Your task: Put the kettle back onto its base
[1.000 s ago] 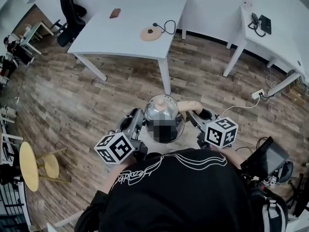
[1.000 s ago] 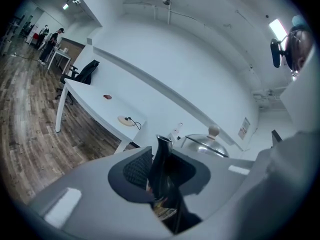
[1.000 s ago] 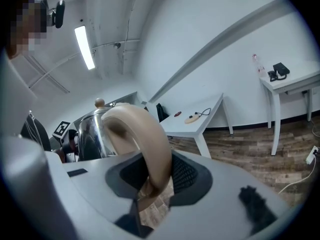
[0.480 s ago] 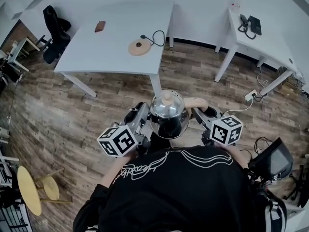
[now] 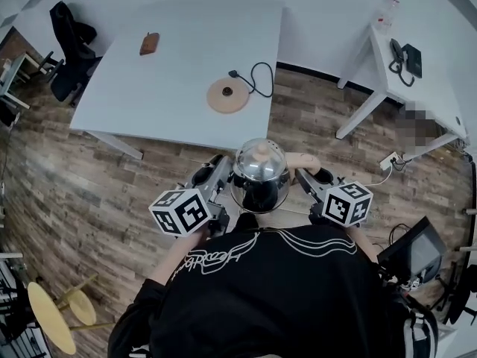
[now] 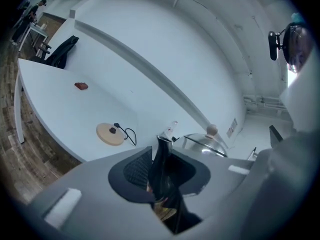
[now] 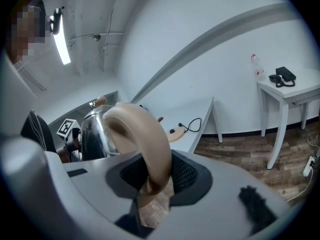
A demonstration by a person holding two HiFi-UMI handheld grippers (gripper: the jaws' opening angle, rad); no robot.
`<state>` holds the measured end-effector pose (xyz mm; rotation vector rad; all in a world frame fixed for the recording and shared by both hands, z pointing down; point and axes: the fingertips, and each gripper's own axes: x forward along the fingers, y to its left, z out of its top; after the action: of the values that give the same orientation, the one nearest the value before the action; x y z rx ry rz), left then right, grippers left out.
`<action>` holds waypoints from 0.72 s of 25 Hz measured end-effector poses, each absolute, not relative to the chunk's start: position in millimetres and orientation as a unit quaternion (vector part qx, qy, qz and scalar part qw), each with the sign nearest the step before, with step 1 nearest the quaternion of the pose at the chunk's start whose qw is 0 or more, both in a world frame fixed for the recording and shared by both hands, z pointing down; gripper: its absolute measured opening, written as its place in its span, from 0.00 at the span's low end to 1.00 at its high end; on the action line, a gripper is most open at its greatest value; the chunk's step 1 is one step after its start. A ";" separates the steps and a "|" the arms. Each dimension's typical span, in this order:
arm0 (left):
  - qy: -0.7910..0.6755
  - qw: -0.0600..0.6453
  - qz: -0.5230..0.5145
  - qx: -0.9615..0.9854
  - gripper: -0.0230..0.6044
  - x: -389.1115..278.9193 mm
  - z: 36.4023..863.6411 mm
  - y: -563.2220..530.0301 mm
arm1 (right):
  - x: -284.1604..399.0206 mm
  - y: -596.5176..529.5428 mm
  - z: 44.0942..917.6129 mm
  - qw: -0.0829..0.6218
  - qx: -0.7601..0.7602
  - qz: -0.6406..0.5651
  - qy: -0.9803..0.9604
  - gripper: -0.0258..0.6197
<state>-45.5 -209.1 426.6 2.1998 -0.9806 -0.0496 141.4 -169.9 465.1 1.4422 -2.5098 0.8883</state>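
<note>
A shiny steel kettle [image 5: 259,171] with a beige knob hangs in the air in front of the person, over the wooden floor just short of the white table [image 5: 149,88]. My left gripper [image 5: 221,173] is shut on its dark spout [image 6: 162,161]. My right gripper [image 5: 302,177] is shut on the curved beige handle [image 7: 145,139]. The kettle's round beige base [image 5: 227,95] lies on the table near its front edge, with a black cable [image 5: 257,77] coiled beside it. In the left gripper view the base [image 6: 111,134] sits ahead and to the left; in the right gripper view the base [image 7: 175,132] sits just past the handle.
A small brown object [image 5: 149,43] lies far back on the table. A black chair [image 5: 67,21] stands at its left end. To the right is a second white table [image 5: 417,88] with a phone [image 5: 406,54] and a bottle [image 5: 385,10]. A power strip [image 5: 391,160] lies on the floor.
The person has walked toward the table with the kettle held in both grippers; the table and base now lie much closer in front. Both grips look unchanged.
</note>
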 end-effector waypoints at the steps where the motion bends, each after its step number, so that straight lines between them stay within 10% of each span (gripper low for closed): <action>1: -0.379 0.360 -0.018 0.852 0.16 -50.7 428.3 -226.3 | 136.2 -186.8 466.2 0.059 0.475 0.294 -0.827 0.22; 18: -0.343 0.306 -0.049 0.887 0.15 -98.9 422.5 -424.3 | 83.6 -383.2 453.5 0.092 0.457 0.207 -0.860 0.22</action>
<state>-98.9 -424.3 422.5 2.3479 -0.9073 -0.1287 83.6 -383.2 453.5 1.3569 -2.5541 0.6147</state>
